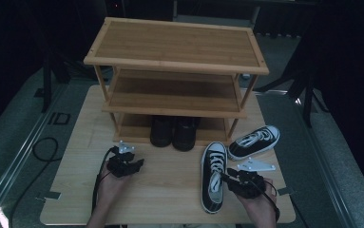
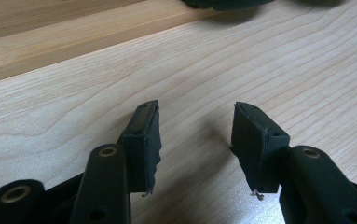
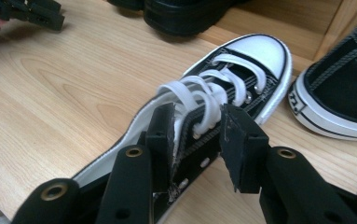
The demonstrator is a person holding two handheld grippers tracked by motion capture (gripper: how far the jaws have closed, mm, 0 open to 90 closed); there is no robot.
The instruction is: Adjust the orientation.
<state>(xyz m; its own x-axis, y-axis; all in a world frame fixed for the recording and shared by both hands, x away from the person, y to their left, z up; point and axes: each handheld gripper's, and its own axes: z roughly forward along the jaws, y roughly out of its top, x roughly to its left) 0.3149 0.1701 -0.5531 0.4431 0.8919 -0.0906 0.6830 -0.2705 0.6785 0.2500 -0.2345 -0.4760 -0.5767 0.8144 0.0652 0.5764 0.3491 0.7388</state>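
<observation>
A black-and-white lace-up sneaker (image 1: 215, 159) lies on the wooden table (image 1: 165, 194), toe toward the rack. My right gripper (image 1: 226, 177) is at its right side near the heel. In the right gripper view the right gripper (image 3: 197, 116) stands open with a gap between its pads, and the sneaker's (image 3: 255, 60) eyelet strip and laces lie between them. A second matching sneaker (image 1: 254, 141) rests on its side to the right, also seen as the second sneaker (image 3: 344, 93). My left gripper (image 1: 127, 159) hovers over bare table, open and empty, as the left gripper (image 2: 195, 126) shows.
A three-tier bamboo shoe rack (image 1: 175, 45) stands at the back of the table. Two black boots (image 1: 161, 131) (image 1: 185, 133) sit on its bottom shelf. The rack's lower edge (image 2: 50, 51) runs just ahead of the left gripper. Dark floor surrounds the table.
</observation>
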